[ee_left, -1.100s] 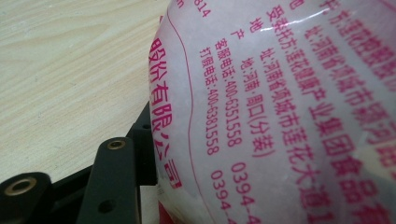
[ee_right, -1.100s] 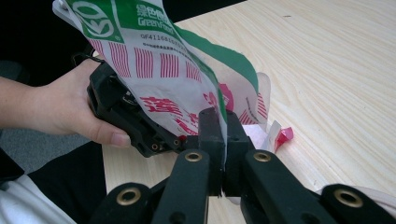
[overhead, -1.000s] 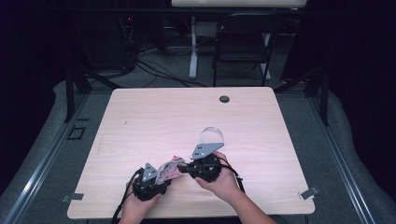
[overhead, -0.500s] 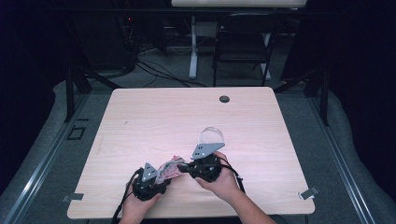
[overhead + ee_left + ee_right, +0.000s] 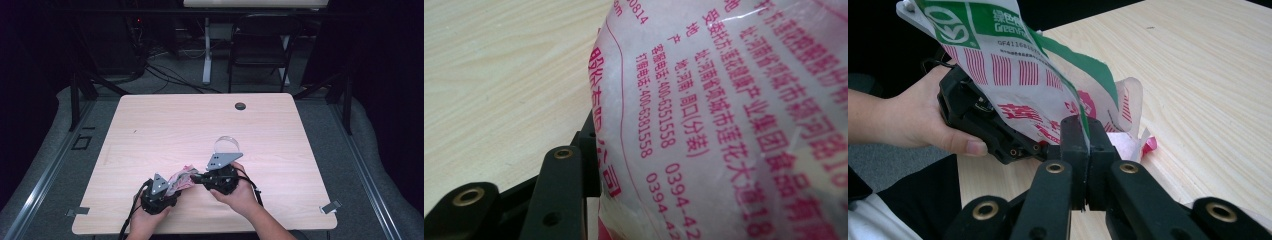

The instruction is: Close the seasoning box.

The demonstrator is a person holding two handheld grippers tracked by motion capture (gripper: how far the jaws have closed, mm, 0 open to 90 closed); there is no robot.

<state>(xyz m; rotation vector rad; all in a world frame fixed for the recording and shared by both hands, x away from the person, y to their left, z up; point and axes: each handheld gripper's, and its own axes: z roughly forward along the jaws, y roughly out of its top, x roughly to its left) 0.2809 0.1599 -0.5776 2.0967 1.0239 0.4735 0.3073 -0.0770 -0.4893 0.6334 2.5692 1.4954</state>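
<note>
You have the printed plastic bag pinched between both tools at the near edge of the table, your right gripper clenched on its green-and-red edge and your left gripper clamped on the side with pink print (contents show white through the film).

One printed plastic bag, two tools, one table, one folding chair behind it.
</note>
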